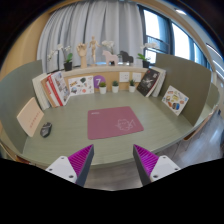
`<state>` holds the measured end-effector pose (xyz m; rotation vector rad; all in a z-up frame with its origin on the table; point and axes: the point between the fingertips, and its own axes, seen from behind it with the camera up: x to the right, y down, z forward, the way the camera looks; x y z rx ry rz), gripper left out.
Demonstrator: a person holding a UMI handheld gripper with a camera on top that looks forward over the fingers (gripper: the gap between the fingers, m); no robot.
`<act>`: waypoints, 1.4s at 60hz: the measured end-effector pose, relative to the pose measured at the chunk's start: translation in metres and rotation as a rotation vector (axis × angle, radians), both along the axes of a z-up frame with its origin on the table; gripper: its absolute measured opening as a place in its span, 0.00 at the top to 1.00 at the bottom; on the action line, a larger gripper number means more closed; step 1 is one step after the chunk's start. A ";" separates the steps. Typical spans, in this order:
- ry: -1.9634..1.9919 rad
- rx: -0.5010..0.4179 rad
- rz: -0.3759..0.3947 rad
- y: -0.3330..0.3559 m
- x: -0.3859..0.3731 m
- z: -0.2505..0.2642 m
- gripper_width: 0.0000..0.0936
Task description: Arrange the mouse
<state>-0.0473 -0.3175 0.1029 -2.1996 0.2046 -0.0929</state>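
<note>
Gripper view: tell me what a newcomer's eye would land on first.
A pink mouse pad lies mid-table, beyond the open fingers of the gripper. A dark mouse sits well to its left, near the books propped against the back panel. Small potted plants line the far edge.
</note>
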 end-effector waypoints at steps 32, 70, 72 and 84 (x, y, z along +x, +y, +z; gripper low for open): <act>0.095 -0.133 0.336 0.100 -0.319 -0.106 0.15; 0.002 -0.149 0.345 0.207 -0.356 -0.117 0.65; 0.002 -0.149 0.349 0.207 -0.356 -0.117 0.65; -0.001 -0.206 0.371 0.209 -0.354 -0.115 0.65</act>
